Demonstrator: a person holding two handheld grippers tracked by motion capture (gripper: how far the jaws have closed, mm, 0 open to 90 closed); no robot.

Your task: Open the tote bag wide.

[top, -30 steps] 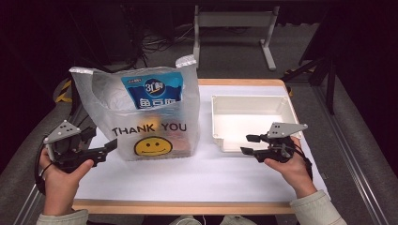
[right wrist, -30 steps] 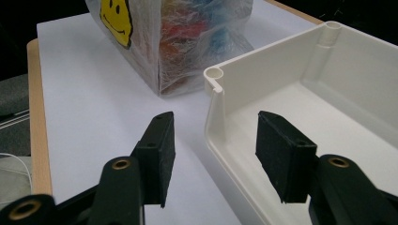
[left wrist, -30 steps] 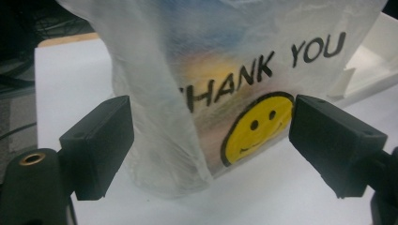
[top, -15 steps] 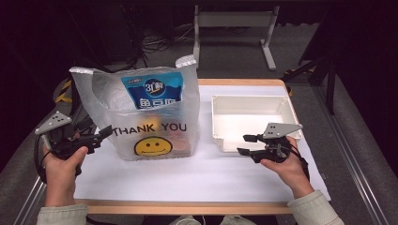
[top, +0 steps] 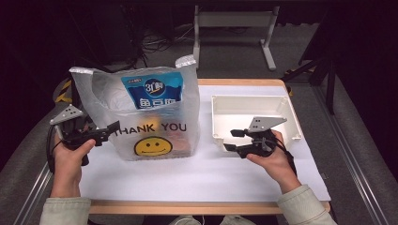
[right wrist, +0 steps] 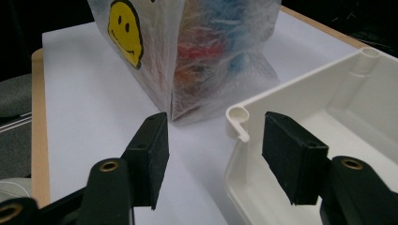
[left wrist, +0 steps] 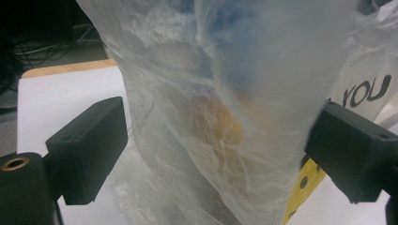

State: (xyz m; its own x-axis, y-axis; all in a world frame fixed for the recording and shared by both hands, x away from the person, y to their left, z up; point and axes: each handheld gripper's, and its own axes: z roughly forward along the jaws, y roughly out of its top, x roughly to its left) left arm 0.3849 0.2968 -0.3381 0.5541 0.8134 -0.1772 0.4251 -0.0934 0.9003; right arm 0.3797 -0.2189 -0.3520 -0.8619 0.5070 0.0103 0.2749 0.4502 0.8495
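On the white-topped bench (top: 187,178), a translucent plastic "THANK YOU" bag (top: 141,117) with a yellow smiley is stood upright left of centre, packed with a blue packet (top: 152,89). At its left edge the left tongs (top: 110,131) are held open, the bag's side seen between the jaws without being pinched. The right tongs (top: 232,139), whose jaws have just been opening, are held empty at the near corner of a white plastic bin (top: 253,101).

A wood-edged desk (top: 263,82) wears a white sheet (top: 202,176); a translucent plastic bag (top: 141,117) stands at its left, a white tray (top: 251,101) at its right.
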